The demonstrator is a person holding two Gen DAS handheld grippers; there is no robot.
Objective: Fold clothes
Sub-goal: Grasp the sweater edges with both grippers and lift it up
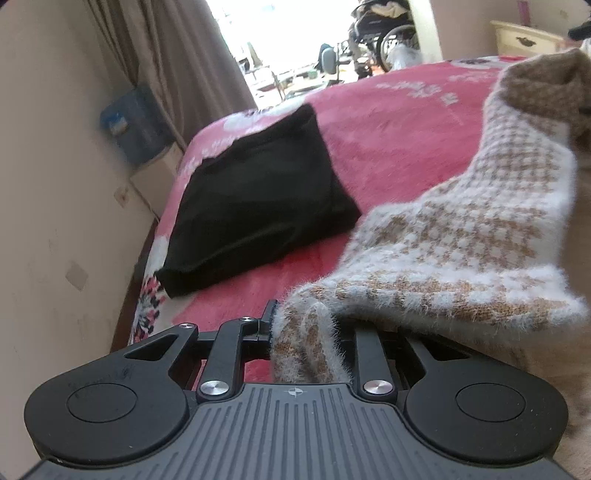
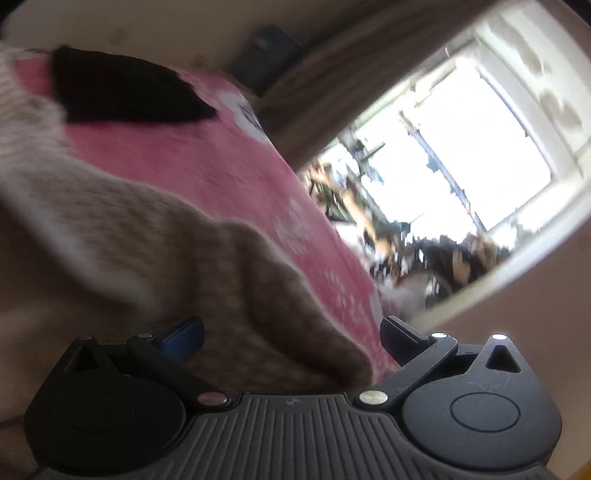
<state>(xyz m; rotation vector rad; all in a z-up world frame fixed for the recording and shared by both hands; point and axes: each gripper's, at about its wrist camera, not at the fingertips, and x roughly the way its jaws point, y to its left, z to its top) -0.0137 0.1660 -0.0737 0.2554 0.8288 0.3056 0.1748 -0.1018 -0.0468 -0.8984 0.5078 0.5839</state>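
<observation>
A fuzzy tan-and-white checked sweater [image 1: 461,240] hangs from the upper right down to my left gripper [image 1: 306,325], which is shut on its hem; one black fingertip [image 1: 269,317] shows and the other is hidden under the knit. A folded black garment [image 1: 255,199] lies on the pink bedspread [image 1: 388,140] to the left. In the blurred, tilted right wrist view, my right gripper [image 2: 293,338] is open, fingers wide apart. The sweater [image 2: 129,229] is draped between and over them. The black garment [image 2: 122,92] lies beyond.
A beige wall [image 1: 55,184] runs close along the bed's left side. A blue box [image 1: 129,122] sits on a white cabinet by a brown curtain [image 1: 177,55]. A wheelchair [image 1: 384,33] stands in the bright area beyond; a cream dresser [image 1: 524,37] stands far right.
</observation>
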